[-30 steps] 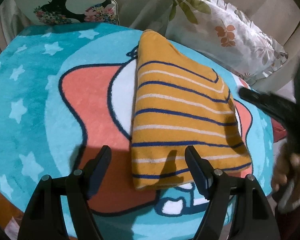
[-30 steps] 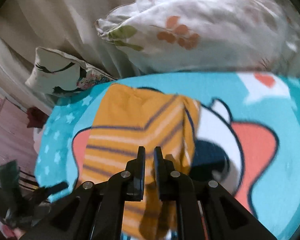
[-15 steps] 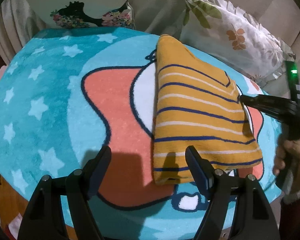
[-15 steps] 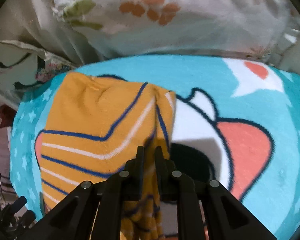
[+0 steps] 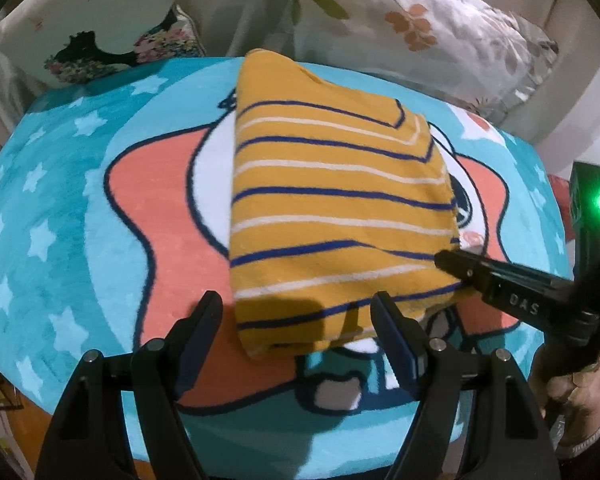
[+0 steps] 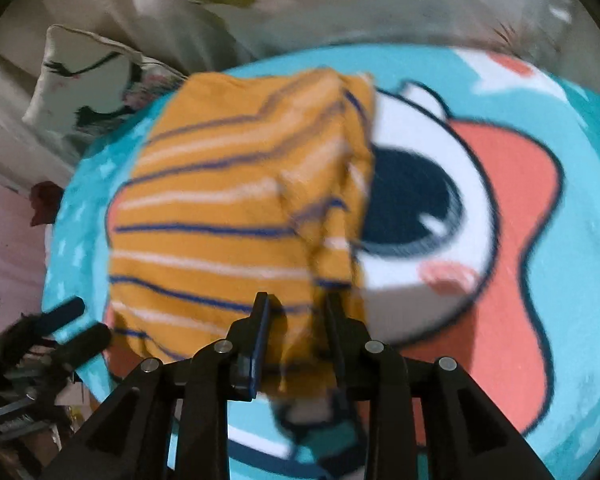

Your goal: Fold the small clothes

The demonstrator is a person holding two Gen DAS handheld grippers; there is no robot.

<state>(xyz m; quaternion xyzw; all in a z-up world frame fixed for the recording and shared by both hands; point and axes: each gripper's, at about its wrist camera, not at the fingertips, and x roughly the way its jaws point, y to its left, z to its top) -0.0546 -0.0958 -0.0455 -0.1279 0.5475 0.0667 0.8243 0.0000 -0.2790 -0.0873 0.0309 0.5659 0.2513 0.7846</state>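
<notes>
Teal rug [image 5: 60,208] lies bare round the folded striped shirt [image 5: 332,208] (right tongs [image 6: 296,312] just loosening at its edge, left tongs [image 5: 296,320] released).

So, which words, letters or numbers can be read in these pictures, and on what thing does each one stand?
"DAS" – pale letters on the black side of the right gripper, seen from the left wrist camera.
No other text can be read: the striped garment, the mat and the pillows show only patterns and drawings. The right wrist view is blurred and shows no lettering.
</notes>
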